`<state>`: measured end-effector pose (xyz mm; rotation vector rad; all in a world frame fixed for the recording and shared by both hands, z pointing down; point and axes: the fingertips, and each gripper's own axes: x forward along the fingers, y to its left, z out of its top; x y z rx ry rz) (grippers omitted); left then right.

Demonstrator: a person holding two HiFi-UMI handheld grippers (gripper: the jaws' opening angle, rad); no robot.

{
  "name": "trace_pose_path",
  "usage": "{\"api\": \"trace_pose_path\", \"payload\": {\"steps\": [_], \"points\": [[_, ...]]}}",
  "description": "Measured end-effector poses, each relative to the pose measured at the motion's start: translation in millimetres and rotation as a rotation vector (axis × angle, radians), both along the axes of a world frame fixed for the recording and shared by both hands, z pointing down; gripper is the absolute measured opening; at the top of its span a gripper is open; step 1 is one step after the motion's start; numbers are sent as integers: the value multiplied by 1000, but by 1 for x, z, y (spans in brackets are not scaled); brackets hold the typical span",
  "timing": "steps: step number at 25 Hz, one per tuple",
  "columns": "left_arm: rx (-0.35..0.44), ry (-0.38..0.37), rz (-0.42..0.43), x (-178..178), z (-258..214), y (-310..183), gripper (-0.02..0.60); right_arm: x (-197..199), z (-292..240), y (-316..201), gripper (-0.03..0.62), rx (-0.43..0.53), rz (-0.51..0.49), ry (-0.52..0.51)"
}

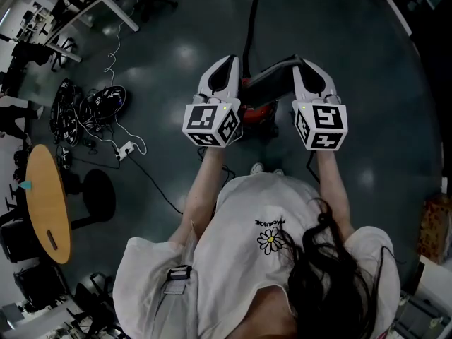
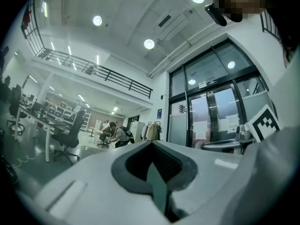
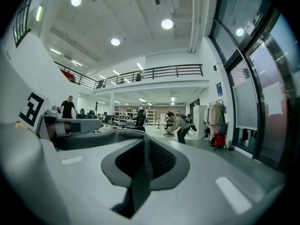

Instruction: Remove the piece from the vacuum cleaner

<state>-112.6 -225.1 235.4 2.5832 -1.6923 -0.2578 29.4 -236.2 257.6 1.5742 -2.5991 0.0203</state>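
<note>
The left gripper (image 1: 227, 65) and the right gripper (image 1: 306, 66) are held side by side, each with its jaws pressed together and empty, above the red-and-black vacuum cleaner (image 1: 263, 96) on the dark floor (image 1: 176, 27) between them.

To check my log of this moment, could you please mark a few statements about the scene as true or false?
1. The left gripper and the right gripper both have their jaws together, holding nothing. True.
2. The vacuum cleaner stands on a table. False: it stands on the floor, in front of the person.
3. A round wooden table shows at the left of the head view. True.
4. The vacuum cleaner is blue. False: it is red and black.
</note>
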Motion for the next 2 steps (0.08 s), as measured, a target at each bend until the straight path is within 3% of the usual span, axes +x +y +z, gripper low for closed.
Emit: {"api": "trace_pose_path", "payload": {"steps": [2], "points": [[-2, 0, 3, 1, 3, -3, 5, 1, 2, -2, 46, -2, 2, 0]]}}
